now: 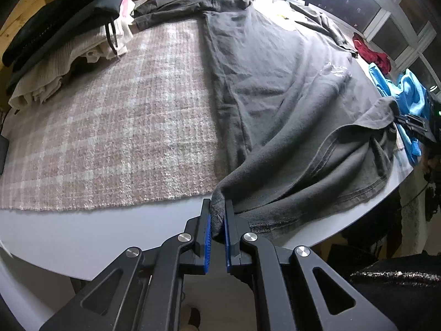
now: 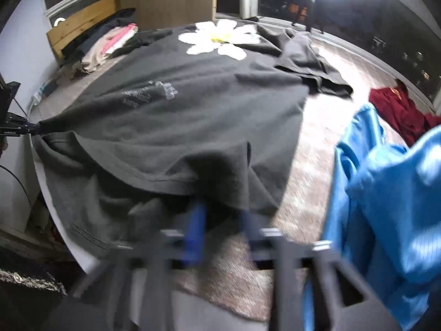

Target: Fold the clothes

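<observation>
A dark grey shirt [image 1: 275, 96] lies spread over a plaid blanket [image 1: 124, 110], its bottom hem toward me. My left gripper [image 1: 218, 212] is shut on the hem's left corner and holds it just off the table edge. From the right wrist view that same gripper [image 2: 27, 131] pinches the corner at the far left. The shirt [image 2: 193, 104] has a white flower print [image 2: 220, 38] at its far end. My right gripper [image 2: 220, 209] is blurred, with the hem draped over its blue pads [image 2: 197, 220]. In the left wrist view the right gripper [image 1: 399, 118] pulls the other corner into a peak.
A stack of folded clothes [image 1: 55, 41] sits at the back left. A blue garment [image 2: 386, 207] lies close on the right, a red one [image 2: 399, 107] beyond it. The white round table's rim [image 1: 82, 237] runs just in front of the blanket.
</observation>
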The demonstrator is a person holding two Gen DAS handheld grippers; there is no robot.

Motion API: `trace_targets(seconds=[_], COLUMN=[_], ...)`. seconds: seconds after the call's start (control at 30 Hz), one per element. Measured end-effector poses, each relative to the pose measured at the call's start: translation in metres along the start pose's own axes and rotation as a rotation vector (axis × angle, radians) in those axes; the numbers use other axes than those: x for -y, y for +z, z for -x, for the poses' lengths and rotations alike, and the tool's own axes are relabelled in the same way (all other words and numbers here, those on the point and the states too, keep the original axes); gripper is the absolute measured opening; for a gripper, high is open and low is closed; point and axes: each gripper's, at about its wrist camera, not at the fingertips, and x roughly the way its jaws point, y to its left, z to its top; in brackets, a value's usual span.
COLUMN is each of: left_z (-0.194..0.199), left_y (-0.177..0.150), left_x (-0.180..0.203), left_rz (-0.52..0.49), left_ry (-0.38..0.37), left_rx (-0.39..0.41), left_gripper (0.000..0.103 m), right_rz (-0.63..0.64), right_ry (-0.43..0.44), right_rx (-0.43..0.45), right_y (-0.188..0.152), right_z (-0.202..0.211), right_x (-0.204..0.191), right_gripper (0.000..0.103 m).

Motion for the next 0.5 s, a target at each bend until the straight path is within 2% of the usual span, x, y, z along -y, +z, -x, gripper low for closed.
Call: trace_targets(seconds=[0.1,0.17,0.23,0.3,0.43,0.5], left_z=[0.017,0.037,0.056,0.066,0.032,0.016], left_y=[0.002,0.001,-0.002,-0.010,-0.025,-0.030], left_x=[0.002,0.002,0.003,0.004,0.003,0.002], left_rz=[0.003,0.010,0.017,0.028,0.037,0.032], left_ry=[-0.017,-0.027,-0.039,-0.076,-0.047,-0.023], left_rx=[0.038,0.078,0.119,0.147,0.050,0.011], left_gripper=[0.006,0.006,0.006,0.006,0.006,0.007], right_rz=[-0.014,-0.034,-0.060,-0.095,-0.150,-0.161], right_ry=[-0.031,-0.077,-0.114,-0.132,-0.141,-0.130], right_rx=[0.042,0.071,0.101,0.101,-0.045,-0.079], right_y=[0.002,-0.003,-0.013,-0.028,-0.063,-0.069], right_z=[0.029,0.067,0.107,0.128,0.089,0.075], right_x=[0.002,0.004,0.004,0.004,0.008,0.007], right_gripper=[0.007,0.006,0.006,0.006,0.006,0.006])
